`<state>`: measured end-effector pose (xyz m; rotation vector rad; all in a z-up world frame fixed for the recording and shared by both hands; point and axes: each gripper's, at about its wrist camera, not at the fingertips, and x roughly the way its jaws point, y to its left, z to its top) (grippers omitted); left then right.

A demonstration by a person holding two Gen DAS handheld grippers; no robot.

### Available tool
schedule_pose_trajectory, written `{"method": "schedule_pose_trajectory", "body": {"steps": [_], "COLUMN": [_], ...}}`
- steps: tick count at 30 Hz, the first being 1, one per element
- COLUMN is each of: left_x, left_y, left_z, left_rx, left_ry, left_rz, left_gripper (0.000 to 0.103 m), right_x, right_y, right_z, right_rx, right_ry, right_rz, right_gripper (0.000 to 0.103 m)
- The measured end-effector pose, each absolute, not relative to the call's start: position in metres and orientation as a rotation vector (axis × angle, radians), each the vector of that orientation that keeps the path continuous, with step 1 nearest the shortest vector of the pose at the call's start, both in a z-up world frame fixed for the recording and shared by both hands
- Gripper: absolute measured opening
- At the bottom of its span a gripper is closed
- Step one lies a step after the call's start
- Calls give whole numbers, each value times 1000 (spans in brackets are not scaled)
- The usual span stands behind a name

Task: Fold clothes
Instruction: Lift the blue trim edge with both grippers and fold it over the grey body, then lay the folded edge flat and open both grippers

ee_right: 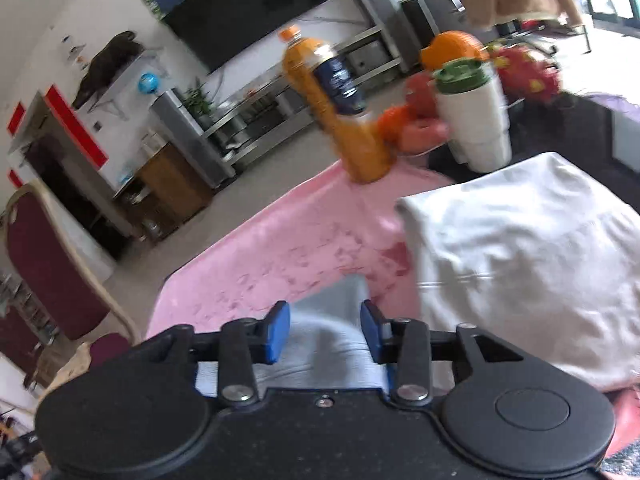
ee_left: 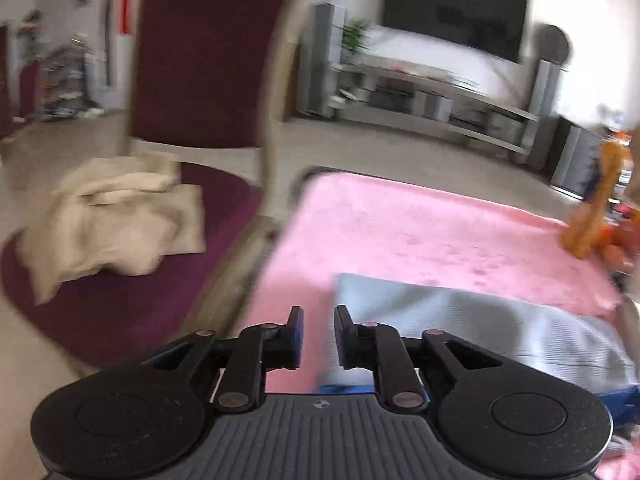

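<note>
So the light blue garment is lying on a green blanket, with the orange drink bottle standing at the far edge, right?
Not quite: the blanket is pink, not green, as the right wrist view shows. The light blue garment does lie on it, and the orange drink bottle stands at its far edge.

Both views bright, daylit, soft shadows only. Motion blur smears everything beyond each tool; the tool bodies stay sharp. Strong fisheye bending, dark vignette at corners. Far right of the right tool [ee_right: 325, 332], a window area blows out white. Ahead of the left tool [ee_left: 318, 330], the wall around the dark screen [ee_left: 456, 4] is overexposed.
</note>
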<state>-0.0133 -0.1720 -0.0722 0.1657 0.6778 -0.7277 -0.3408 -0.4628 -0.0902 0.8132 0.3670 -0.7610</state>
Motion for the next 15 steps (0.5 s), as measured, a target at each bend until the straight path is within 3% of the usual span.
{"method": "schedule_pose_trajectory", "body": {"steps": [5,9,12,15], "left_x": [-21,-28,-35,-44], "left_y": [-227,-230,-212,-190], "left_z": [-116,-154,-156,-145], "left_rx": [335,461,577,578], "left_ry": [746,907,924,893], "left_rz": [-825,-849,-851,-870], "left_gripper": [20,19,19,20], "right_x": [-289,-272,-282,-303], "right_y": [-470,-467,-452,-442], "right_z": [-122,-162,-169,-161], "right_rx": [761,843,786,778], "right_ry": [495,802,954,961], "right_rz": [-665,-576,-574,-650], "right_gripper": [25,25,25,26]}}
